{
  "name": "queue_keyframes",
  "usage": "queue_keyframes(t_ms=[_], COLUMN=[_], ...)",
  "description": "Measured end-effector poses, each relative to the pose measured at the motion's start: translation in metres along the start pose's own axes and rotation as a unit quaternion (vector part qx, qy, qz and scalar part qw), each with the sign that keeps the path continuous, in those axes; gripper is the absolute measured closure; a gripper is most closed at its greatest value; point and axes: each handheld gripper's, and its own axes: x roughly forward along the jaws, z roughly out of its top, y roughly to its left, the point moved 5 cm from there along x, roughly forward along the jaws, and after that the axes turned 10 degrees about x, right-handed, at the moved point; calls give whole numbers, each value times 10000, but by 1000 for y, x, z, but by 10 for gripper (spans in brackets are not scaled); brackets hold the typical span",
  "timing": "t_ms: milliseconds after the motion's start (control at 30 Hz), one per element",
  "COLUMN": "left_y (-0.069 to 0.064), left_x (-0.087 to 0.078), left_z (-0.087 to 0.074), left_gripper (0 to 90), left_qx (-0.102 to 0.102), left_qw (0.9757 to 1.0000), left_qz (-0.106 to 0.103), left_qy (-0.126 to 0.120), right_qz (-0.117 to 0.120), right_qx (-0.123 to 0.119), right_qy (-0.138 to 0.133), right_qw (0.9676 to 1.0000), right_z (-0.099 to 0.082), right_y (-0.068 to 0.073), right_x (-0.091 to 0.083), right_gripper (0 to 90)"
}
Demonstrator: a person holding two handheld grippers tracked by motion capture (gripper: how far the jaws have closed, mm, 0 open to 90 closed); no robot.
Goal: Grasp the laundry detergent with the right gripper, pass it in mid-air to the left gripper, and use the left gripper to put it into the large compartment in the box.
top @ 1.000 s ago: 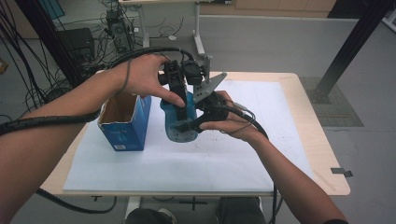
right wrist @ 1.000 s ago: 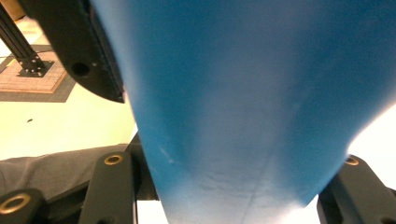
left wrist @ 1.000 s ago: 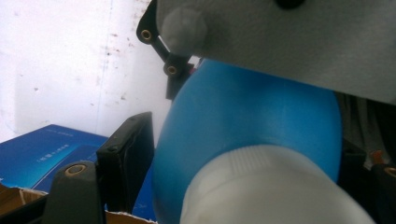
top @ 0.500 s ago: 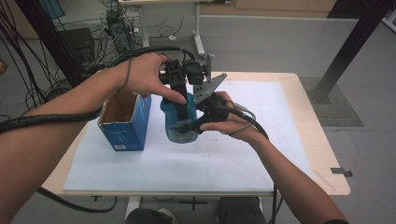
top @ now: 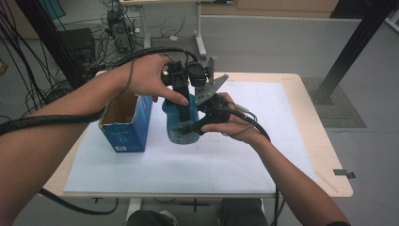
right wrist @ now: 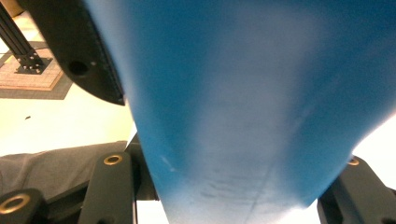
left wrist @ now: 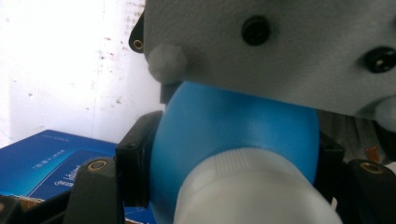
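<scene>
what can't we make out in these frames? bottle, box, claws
- Blue bottle: label print too small in the high view; hands and claws cover its top.
- Bottle's white cap: cut off by the bottom edge of the left claw view.
- Left claw: pads hidden by the person's left hand.
- Right claw: its view is blurred bottle wall.
- Blue box: inside in shadow, contents unclear.

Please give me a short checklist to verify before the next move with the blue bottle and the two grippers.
1. Left gripper closed on the blue bottle near its white cap; jaws just closed: ok.
2. Right gripper clamped on the bottle body: ok.
3. Bottle upright over the white mat: ok.
4. Blue box stands apart from the bottle, open top: ok.
5. Cap tight or loose: cannot tell.
</scene>
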Motion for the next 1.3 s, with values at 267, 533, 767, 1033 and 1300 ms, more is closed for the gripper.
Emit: queue_keyframes(t_ms=[267,533,767,1033,1300], left_y=[-1,-1,-1,-1,-2], left_x=[1,-1,2,1,3], left_z=[-1,0,1,0,0], left_gripper=[355,357,358,359,360], left_qx=[-3,12,-10,-11,0], left_qw=[10000,10000,10000,10000,9999], left_qz=[-16,17,-22,-31,-45], left_qy=[9,4,19,48,89], right_qz=[34,75,104,115,111], right_qx=[-6,22,20,40,25], right_qy=[6,-62,-15,-23,20], right_qw=[10000,10000,9999,9999,9999], right_z=[-1,0,-2,-2,-3], right_y=[1,1,0,1,1], right_x=[1,1,1,1,2], right_gripper=[433,430,426,425,424])
